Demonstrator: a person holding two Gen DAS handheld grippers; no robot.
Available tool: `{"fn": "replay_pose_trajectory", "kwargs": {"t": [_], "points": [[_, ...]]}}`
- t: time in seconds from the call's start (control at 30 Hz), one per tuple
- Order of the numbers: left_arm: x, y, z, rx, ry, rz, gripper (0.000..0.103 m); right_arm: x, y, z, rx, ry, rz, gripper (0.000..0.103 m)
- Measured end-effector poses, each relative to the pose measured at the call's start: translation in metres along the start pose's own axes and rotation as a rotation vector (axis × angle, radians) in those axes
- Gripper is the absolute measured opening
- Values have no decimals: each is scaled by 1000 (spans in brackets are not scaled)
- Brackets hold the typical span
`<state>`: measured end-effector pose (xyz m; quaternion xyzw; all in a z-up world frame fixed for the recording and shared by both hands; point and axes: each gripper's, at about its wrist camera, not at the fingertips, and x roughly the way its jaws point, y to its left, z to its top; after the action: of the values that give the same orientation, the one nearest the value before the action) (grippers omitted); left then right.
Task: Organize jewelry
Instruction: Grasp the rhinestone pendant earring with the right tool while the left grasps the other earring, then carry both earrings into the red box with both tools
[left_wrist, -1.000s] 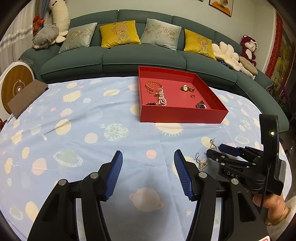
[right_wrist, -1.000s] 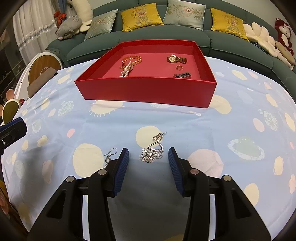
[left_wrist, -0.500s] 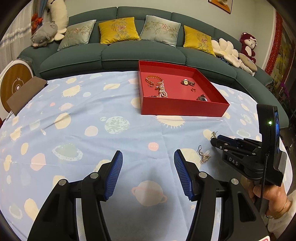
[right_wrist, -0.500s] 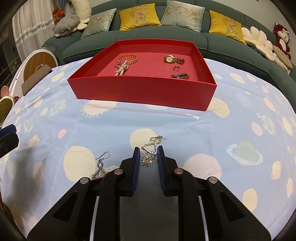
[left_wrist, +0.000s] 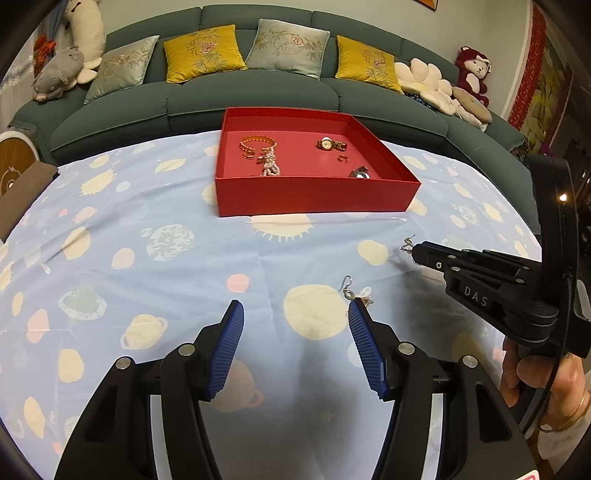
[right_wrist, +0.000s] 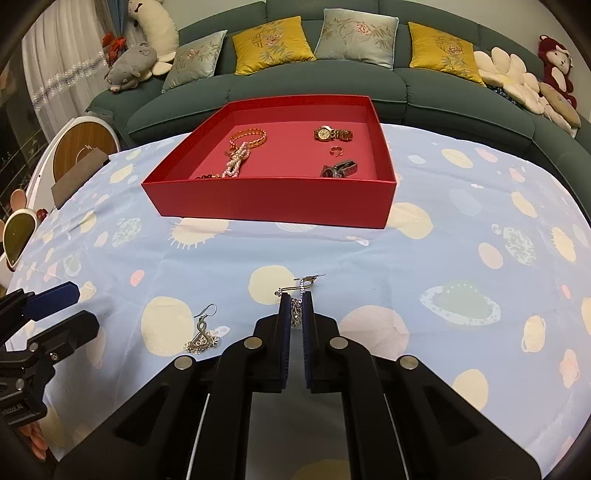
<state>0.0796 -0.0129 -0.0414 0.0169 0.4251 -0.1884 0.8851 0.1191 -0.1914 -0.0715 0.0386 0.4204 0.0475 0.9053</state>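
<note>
My right gripper (right_wrist: 295, 306) is shut on a silver flower earring (right_wrist: 303, 282), whose hook sticks out past the fingertips just above the cloth. In the left wrist view the same gripper (left_wrist: 415, 253) shows at the right with the earring (left_wrist: 408, 243) at its tip. A second silver earring (right_wrist: 203, 334) lies on the cloth; it sits just beyond the right fingertip of my left gripper (left_wrist: 295, 314), whose jaws are opening with nothing between them. A red tray (left_wrist: 314, 195) farther back holds a gold bracelet (left_wrist: 253, 142), a pearl strand, a watch (left_wrist: 330, 144), a ring and a dark clip.
A blue tablecloth (left_wrist: 147, 258) with planet prints covers the table. A green sofa (left_wrist: 258, 96) with cushions and plush toys curves behind it. A brown pad (left_wrist: 22, 188) lies at the left edge. A person's hand (left_wrist: 535, 373) holds the right gripper.
The right gripper's jaws closed on the flower earring and raised it a little. The left gripper moved right, toward the second earring.
</note>
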Motion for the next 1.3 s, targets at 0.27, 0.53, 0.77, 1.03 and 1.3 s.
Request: {"fn": "replay_pose_trajectory", "kwargs": {"t": [0.27,0.53,0.77,1.03,1.3], "points": [[29,-36,-2,47,48,-64,61,-30,-20,-1,37,-40,12,5],[64,-48,1,51,73,-29,60,-41,-36,-8,65,-43,10,5],[68,-53,-1,87,33,9,39,-43,-46,-11,84,-38,13,5],[66,-46,1,63,33,-18,15,-47,-48,-10,92,-40,27,5],[43,-36,10,26,2,-49,15,-57,-40,0,89,-70,47,5]]}}
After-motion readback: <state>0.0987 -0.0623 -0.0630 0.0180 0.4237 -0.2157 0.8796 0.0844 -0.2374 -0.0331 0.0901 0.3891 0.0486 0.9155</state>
